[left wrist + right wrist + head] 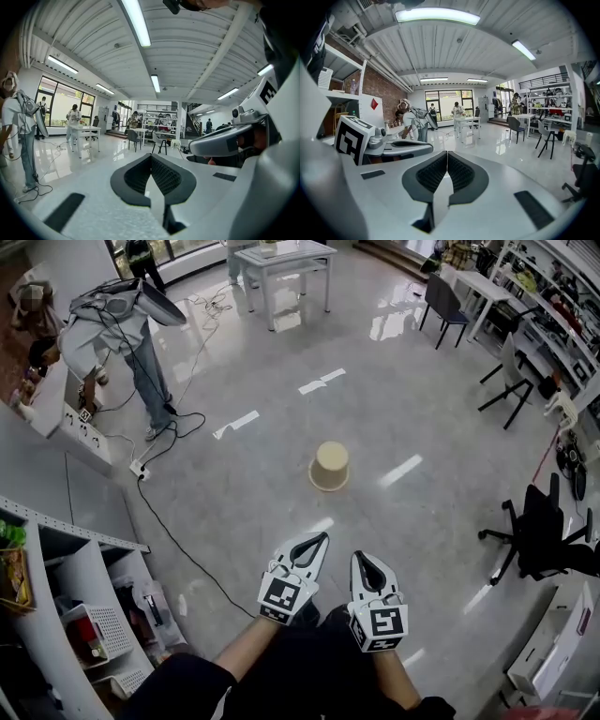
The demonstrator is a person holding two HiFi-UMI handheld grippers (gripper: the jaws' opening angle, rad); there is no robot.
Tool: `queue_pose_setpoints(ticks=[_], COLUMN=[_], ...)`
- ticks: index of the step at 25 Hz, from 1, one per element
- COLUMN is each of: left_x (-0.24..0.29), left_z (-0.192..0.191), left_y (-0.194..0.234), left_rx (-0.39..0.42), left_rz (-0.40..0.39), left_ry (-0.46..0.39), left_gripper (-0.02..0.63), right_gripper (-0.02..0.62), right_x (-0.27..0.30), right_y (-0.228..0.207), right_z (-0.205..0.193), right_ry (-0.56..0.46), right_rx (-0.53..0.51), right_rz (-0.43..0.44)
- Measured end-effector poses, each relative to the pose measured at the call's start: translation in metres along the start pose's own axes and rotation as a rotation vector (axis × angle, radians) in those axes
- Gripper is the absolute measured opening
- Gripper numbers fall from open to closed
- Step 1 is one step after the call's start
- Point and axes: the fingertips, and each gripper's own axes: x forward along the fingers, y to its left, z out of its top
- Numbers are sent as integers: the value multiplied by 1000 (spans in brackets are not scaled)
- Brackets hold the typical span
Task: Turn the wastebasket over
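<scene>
A beige wastebasket [329, 466] stands upside down on the shiny floor, its wider mouth against the tiles, a little ahead of both grippers. My left gripper [322, 537] is shut and empty, its tips pointing toward the basket from below in the head view. Beside it my right gripper [359, 557] is also shut with nothing in it. The left gripper view shows its jaws [151, 156] meeting at the tips; the basket is hidden there. In the right gripper view the jaws [447, 153] are likewise closed, and the left gripper [389, 147] shows at the left.
A person [127, 329] stands at the far left near a cable [178, 540] that trails across the floor. A white table [286, 259] is at the back, chairs [445, 306] at the right, a black office chair [544, 531] nearer right, shelving [66, 606] at the left.
</scene>
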Motion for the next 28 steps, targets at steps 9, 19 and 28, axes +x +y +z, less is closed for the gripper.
queue_pose_setpoints(ticks=[9, 19, 28], left_x=[15, 58, 102], left_z=[-3, 10, 20], left_y=[11, 25, 51], left_rx=[1, 21, 15], left_rz=[-23, -15, 34], left_ry=[18, 23, 31], left_gripper=[8, 8, 8], right_gripper=[11, 11, 11], right_x=[11, 47, 89], right_y=[-8, -41, -69], right_z=[2, 21, 39], right_ry=[-7, -12, -6], right_rx=[38, 33, 22], right_rz=[-22, 3, 64])
